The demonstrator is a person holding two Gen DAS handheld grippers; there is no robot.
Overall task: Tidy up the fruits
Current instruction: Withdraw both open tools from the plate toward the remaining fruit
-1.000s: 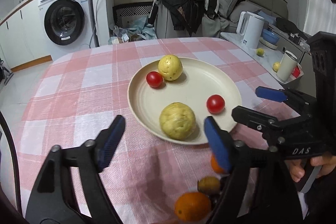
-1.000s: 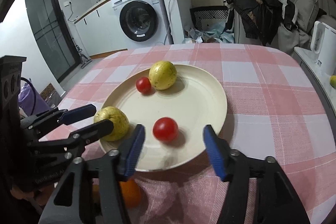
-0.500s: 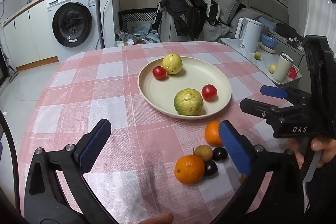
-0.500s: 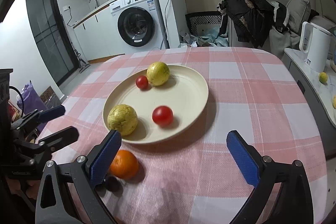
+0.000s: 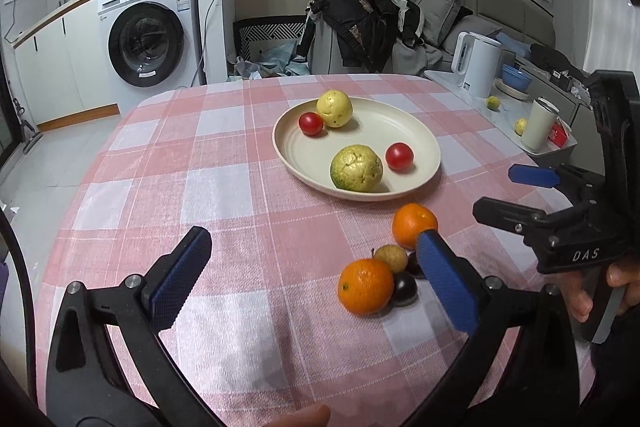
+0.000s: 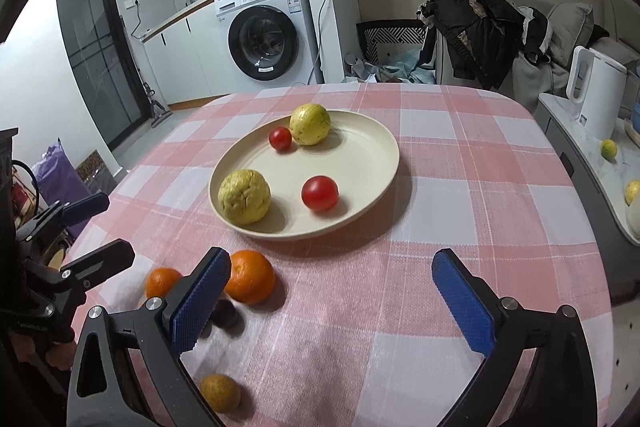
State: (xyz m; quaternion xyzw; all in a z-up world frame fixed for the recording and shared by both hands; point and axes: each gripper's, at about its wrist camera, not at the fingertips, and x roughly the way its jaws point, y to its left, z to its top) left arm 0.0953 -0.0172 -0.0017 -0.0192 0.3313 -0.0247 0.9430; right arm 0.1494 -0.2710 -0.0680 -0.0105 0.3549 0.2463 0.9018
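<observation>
While both grippers hang empty, left gripper (image 5: 308, 275) and right gripper (image 6: 332, 303) fingers spread wide | plate (image 5: 424, 139) holds four fruits; oranges (image 5: 365, 286) and small fruits wait on tabletop (image 5: 200, 167) | next, you pick one, likely nearest orange.

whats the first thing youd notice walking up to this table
The cream plate in the middle of the pink checked tablecloth draws the eye, holding two yellow-green guavas and two red tomatoes. Nearer the camera, two oranges and some small dark fruits sit loose on the cloth. Both the left gripper and right gripper are wide open and empty.
</observation>
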